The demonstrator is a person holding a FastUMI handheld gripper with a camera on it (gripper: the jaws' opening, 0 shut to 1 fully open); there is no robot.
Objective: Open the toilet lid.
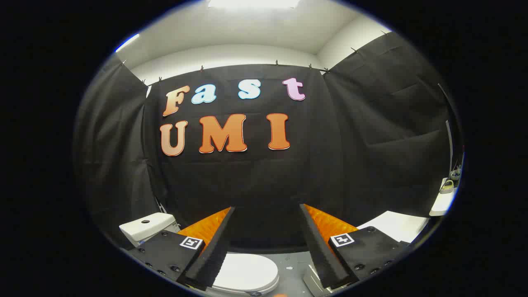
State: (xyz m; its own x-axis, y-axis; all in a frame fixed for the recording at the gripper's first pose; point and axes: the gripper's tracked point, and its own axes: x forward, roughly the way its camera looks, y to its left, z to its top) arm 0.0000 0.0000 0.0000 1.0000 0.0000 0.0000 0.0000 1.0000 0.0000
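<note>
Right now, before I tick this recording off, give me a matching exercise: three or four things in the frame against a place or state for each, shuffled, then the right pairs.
Things:
1. toilet lid
2. toilet tank
3. gripper
4. white table

Places or states:
A. open, holding nothing
B. closed, low between the fingers
C. behind the right finger
D. behind the left finger, with a round button on top

Pairs: 1-B, 2-D, 3-A, 4-C
</note>
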